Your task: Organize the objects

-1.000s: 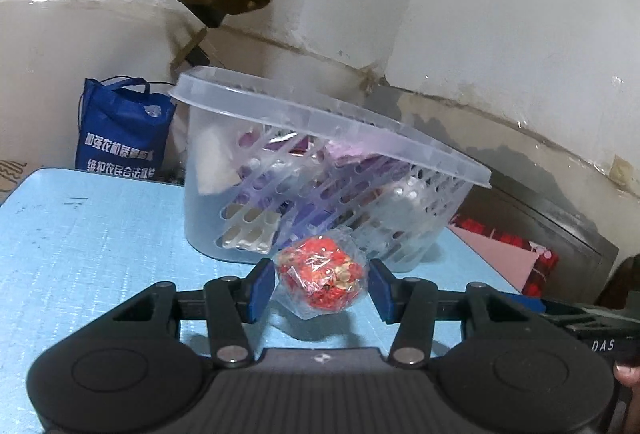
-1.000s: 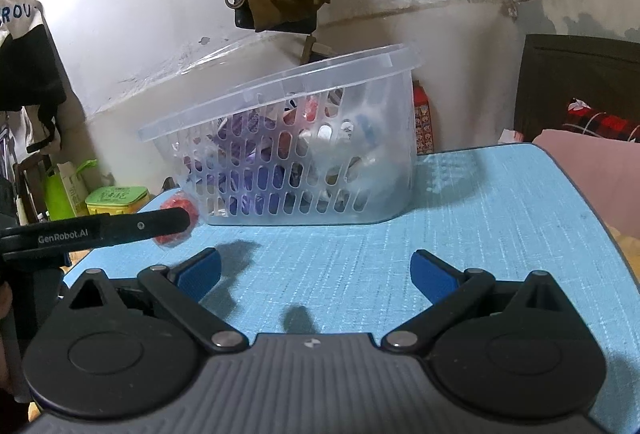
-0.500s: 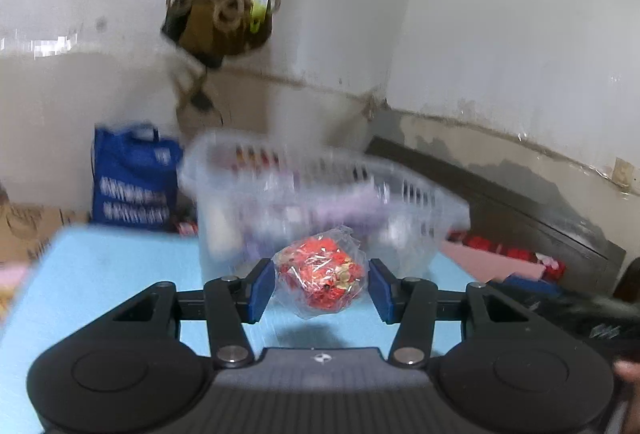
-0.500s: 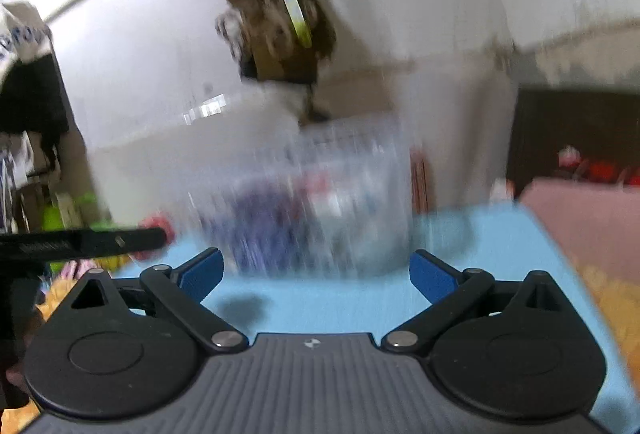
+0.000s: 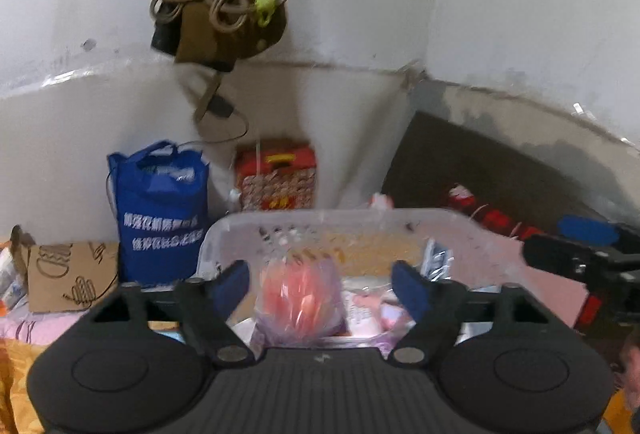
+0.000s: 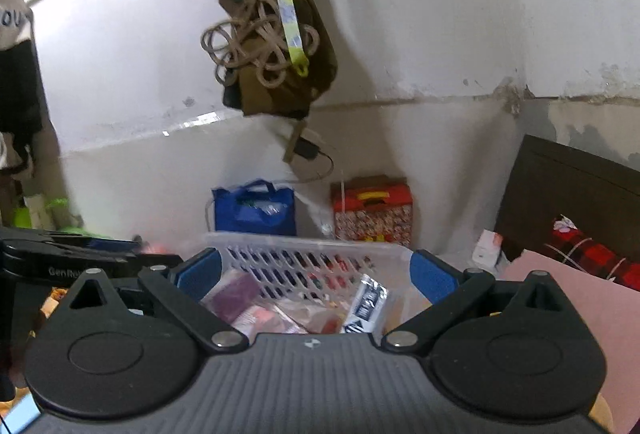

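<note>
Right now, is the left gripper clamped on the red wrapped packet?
No, the left gripper has just been opening, and the red wrapped packet sits blurred between its pads with gaps on both sides, over the basket.

Both wrist views close above basket (image 5: pixel 400 218) (image 6: pixel 312 242) — facing corner wall.
</note>
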{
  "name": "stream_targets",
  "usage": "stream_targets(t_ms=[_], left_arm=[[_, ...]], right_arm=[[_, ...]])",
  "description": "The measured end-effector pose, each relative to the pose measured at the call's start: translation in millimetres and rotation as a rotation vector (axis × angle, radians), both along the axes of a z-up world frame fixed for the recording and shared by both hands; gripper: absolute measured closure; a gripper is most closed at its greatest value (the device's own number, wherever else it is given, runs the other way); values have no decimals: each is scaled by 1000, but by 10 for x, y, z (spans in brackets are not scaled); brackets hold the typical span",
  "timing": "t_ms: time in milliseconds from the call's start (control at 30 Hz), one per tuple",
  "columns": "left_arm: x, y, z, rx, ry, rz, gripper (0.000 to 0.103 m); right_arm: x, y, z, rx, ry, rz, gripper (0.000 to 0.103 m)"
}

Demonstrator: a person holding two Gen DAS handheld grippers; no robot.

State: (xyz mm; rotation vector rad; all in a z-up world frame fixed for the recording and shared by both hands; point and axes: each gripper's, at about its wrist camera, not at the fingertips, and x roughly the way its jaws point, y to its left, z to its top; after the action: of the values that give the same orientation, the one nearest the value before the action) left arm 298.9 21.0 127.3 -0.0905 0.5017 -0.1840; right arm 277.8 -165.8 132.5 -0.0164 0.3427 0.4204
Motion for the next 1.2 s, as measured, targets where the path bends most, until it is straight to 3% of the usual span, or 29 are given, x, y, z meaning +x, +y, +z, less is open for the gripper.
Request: stream_targets(t_ms=[133, 200, 267, 300, 500, 567, 667, 833, 1200], left_arm=[[-143, 95, -31, -18, -45, 11, 19], [-334, 159, 6, -32, -111, 20, 13], [-535, 202, 12, -20, -173, 17, 0], [-631, 213, -5, -8, -182, 13, 0], [-896, 237, -230, 83, -146, 53, 0], [-980, 225, -266, 109, -147, 93, 0], [-1042, 223, -254, 104, -144, 79, 0], [-1012, 151, -199, 119, -71, 92, 0], [-981, 12, -100, 80, -23, 26, 0]], right_arm=[[-48, -84, -98, 26, 16, 12, 0], [-115, -144, -122, 48, 9, 8, 0], [-194, -199, -159, 69, 4, 14, 0], [-226, -216, -181, 72, 14, 20, 0], [-482, -175, -394, 13, 13, -109, 0], [-546, -138, -448, -20, 14, -84, 0], [-646, -93, -457, -49, 23, -44, 0], [-678, -17, -373, -125, 29, -23, 0], [-616, -130, -297, -32, 87, -48, 0]])
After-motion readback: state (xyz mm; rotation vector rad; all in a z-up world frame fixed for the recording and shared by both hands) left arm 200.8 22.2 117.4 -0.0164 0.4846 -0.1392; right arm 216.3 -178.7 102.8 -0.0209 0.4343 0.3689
